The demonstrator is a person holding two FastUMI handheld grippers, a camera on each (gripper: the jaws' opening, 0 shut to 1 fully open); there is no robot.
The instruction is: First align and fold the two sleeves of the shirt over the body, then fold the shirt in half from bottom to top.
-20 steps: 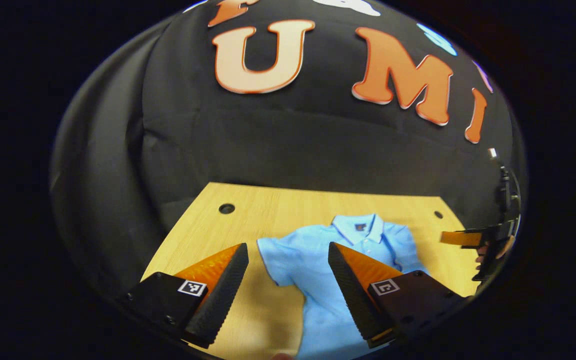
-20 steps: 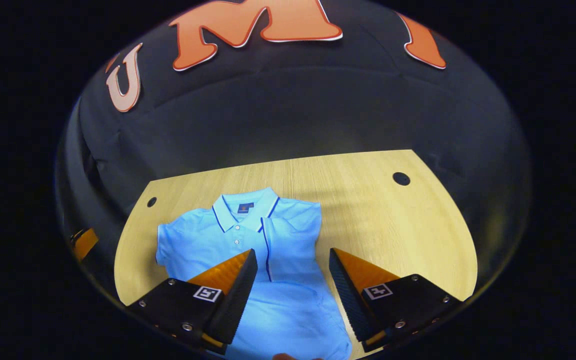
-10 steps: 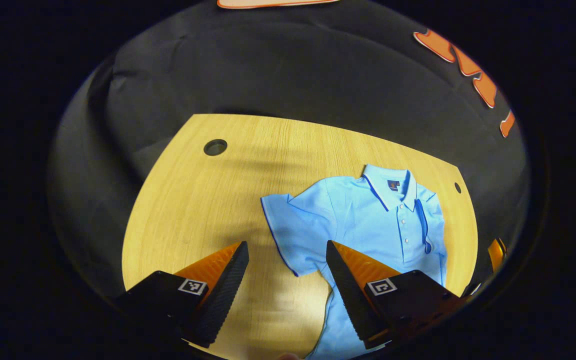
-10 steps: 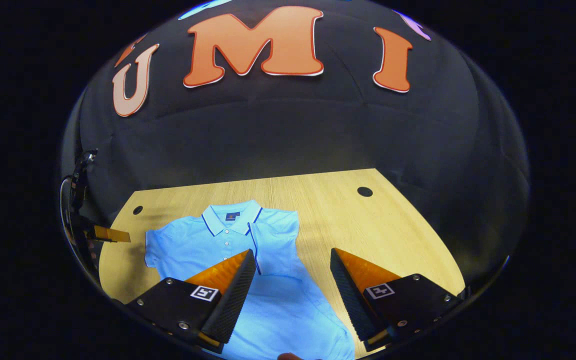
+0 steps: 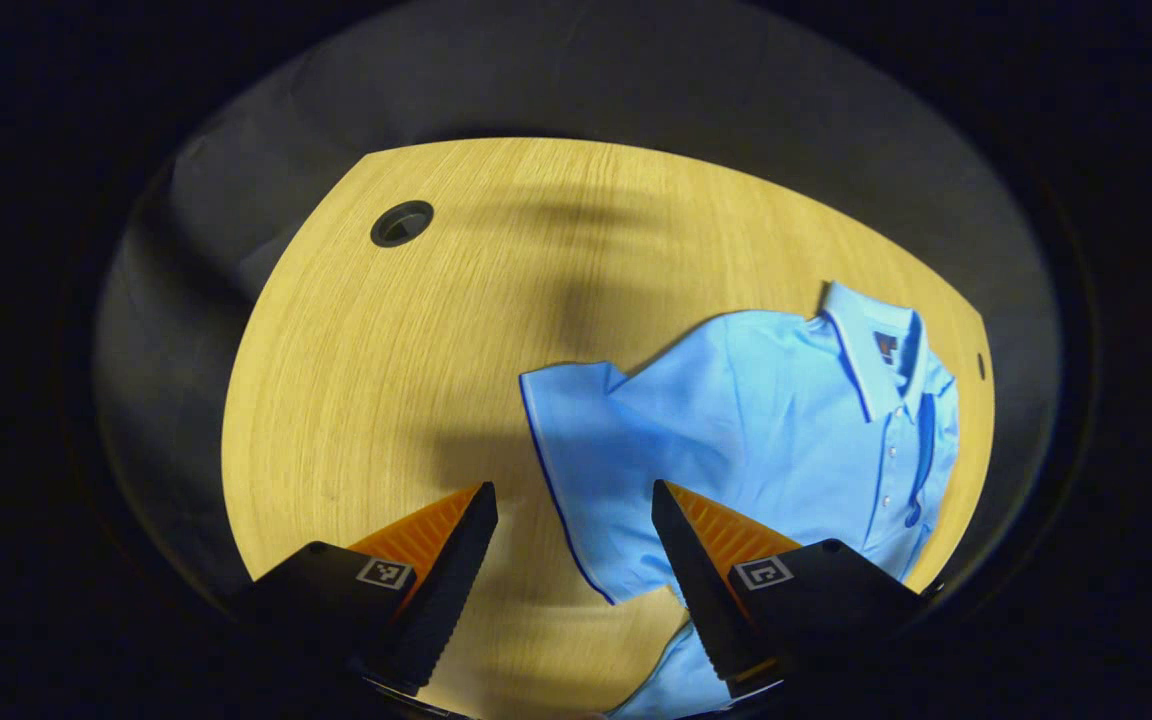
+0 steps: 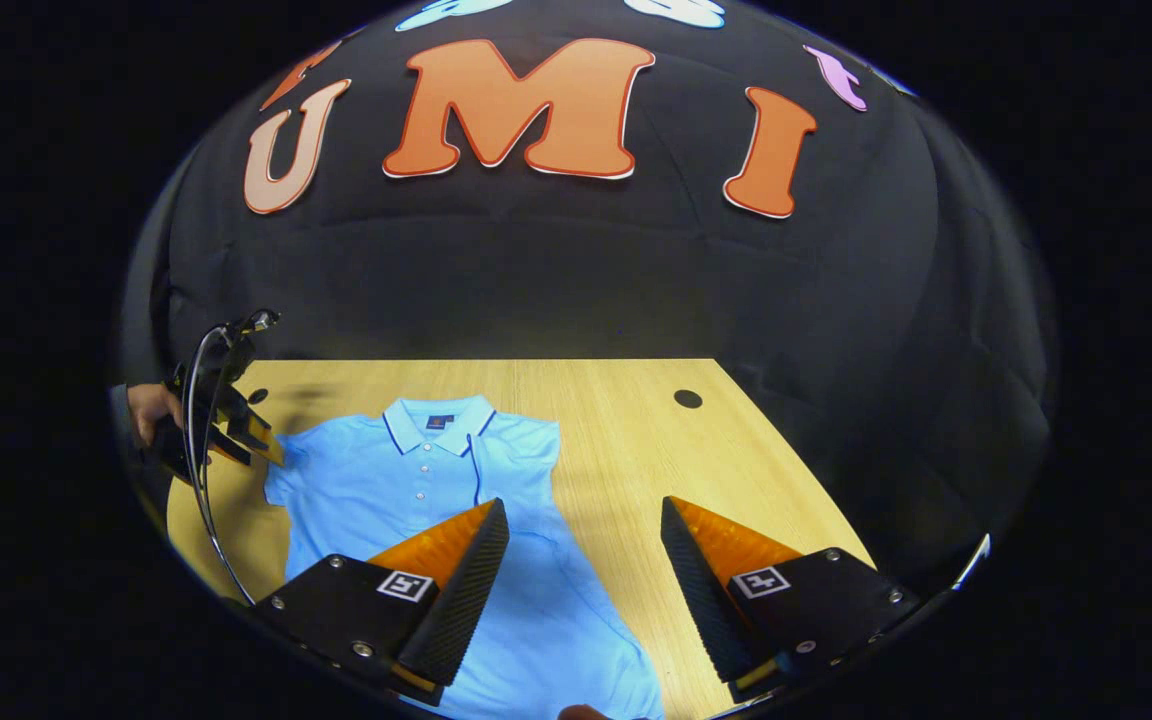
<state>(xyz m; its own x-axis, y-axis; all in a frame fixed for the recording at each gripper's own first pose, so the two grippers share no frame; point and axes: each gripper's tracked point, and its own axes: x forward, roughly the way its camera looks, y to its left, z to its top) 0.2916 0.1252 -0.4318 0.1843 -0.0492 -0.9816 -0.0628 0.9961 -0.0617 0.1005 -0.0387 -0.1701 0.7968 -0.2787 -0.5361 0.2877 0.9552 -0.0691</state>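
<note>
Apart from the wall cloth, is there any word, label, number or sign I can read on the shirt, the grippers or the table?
Neck label inside the collar of the shirt: too small and blurred to read.
Square markers on the left gripper and the right gripper: coded patterns, no words or numbers.
Table: no text.

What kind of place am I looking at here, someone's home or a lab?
Most likely a staged recording booth, not a home: black cloth wall, a bare wooden table with cable holes, one blue polo shirt, and handheld grippers carrying printed markers.
</note>
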